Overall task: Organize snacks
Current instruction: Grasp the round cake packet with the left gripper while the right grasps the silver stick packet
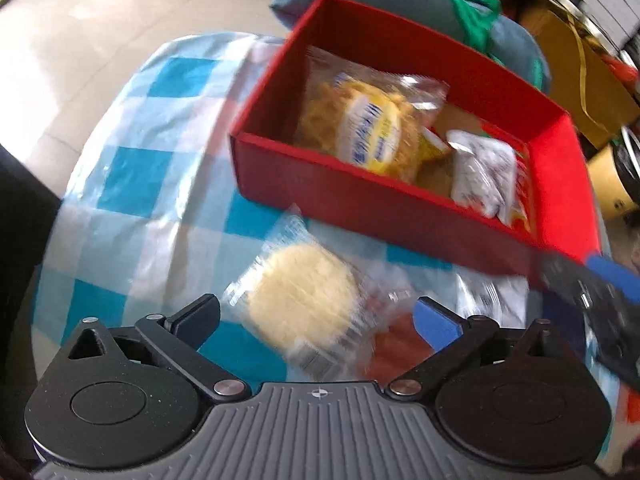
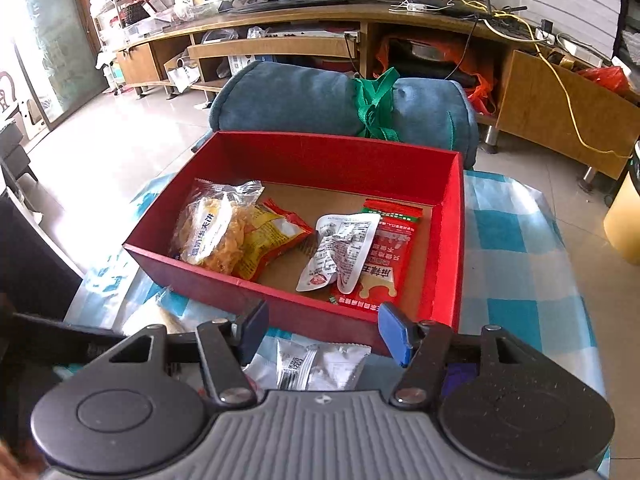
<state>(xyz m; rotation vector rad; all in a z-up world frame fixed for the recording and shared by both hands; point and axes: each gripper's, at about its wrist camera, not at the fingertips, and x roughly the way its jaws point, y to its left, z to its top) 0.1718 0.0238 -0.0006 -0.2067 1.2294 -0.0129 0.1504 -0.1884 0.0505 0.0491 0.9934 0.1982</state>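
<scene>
Both grippers spread, nothing pinched.
I see my left gripper (image 1: 316, 312) wide apart over a clear-wrapped round pastry (image 1: 300, 300) on the checked cloth (image 1: 132, 176), near the red box (image 2: 448, 240); my right gripper (image 2: 322, 330) hangs parted above a silver packet (image 2: 320, 364), jaws clear of it.

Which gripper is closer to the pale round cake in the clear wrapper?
Left. The left gripper hangs open right above the round cake; the right gripper is off to its side, over a silver packet.
</scene>
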